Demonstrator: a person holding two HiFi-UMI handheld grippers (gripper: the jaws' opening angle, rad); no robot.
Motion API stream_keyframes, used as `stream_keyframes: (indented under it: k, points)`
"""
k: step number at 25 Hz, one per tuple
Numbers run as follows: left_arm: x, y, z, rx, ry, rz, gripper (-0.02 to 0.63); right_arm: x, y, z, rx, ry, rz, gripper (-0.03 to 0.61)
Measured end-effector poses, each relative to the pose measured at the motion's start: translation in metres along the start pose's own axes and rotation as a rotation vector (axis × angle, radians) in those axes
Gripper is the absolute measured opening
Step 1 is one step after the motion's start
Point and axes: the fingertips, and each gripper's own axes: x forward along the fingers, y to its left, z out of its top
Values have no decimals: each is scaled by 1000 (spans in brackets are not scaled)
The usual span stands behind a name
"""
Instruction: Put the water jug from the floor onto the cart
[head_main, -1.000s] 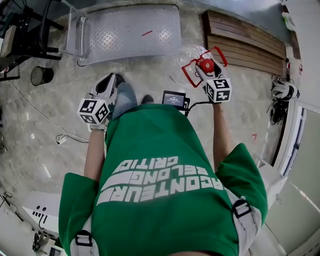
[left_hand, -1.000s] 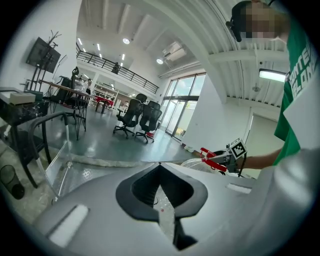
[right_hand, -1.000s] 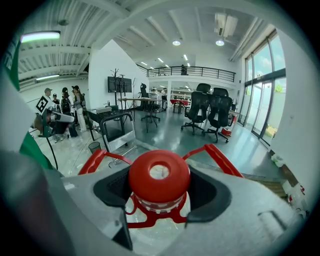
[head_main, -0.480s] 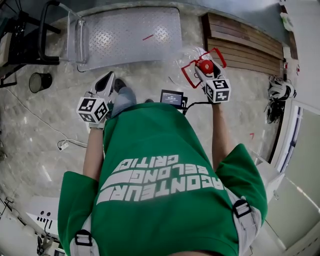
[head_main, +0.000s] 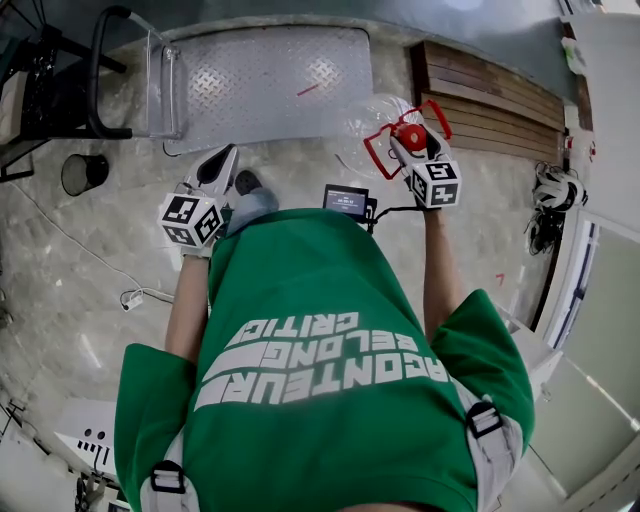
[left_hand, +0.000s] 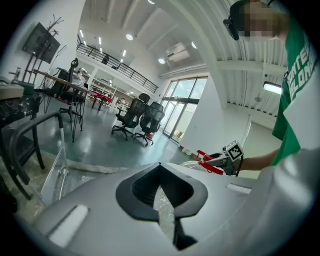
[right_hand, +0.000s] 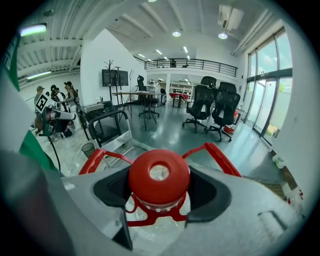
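Cart (head_main: 265, 75): a flat checker-plate deck, bare, low on the floor (head_main: 80, 260) ahead of the person. Its long side runs across their front, and the push handle (head_main: 105, 70) stands at its left end.
Water jug (head_main: 372, 125): a clear body, neck up, hanging straight down beneath the right gripper and, by the look of it, lifted off the floor. It sits just off the deck's right-hand end. The deck lies forward and to the left of it, so the coming carry is judged to run that way and then downward, with the jug kept upright.
Right gripper (head_main: 413, 142): the jaws are closed round the jug's neck under the cap, one pad on either side. It is the nearer hand and carries the load alone.
Left gripper (head_main: 222, 160): the jaws are drawn together to a thin slit with nothing between them. It is held at the person's left side, near the deck's front edge and well apart from the jug.
Carry handle (right_hand: 219, 157): red, with its arms splayed out to either side of the neck. The jaws do not touch it.
Cap (right_hand: 159, 175): red, seated on the neck directly above the pads.
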Motion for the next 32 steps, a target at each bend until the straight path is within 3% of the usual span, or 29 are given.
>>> stream_keyframes:
  k: [14,32]
  points:
    - [-23,59,27,-19,-25,24,15,64,33,62,-62,27,46,299]
    - [-56,124,43,-92,-72,280,15,231,86,113,-255,146,275,299]
